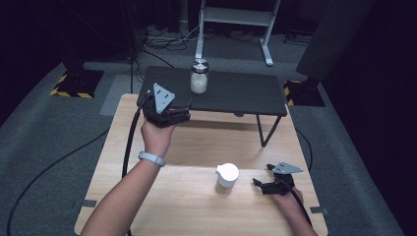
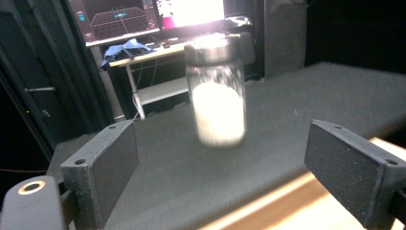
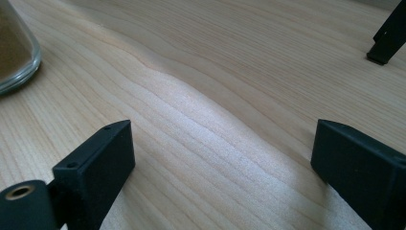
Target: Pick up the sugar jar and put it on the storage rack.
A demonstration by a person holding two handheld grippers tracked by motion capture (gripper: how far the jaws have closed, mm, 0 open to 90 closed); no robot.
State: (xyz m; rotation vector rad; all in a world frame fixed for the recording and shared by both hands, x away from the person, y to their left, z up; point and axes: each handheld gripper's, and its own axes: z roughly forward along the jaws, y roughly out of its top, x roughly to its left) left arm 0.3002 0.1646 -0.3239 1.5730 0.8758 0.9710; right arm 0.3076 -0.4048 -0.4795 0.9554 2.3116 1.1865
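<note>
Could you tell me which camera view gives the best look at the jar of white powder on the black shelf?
The left gripper view: the jar stands large and centred ahead of the open left gripper, slightly blurred. The high view shows it small on the black shelf.

Around my bright wooden table (image 1: 196, 147) the room is dim. Ahead of me the jar (image 2: 216, 96) is motion-blurred, a monitor (image 2: 194, 10) behind it glaring white.

Over the wooden table (image 3: 215, 96), the right claw (image 3: 222, 158) gapes empty, a glass jar (image 3: 14, 52) at left.
</note>
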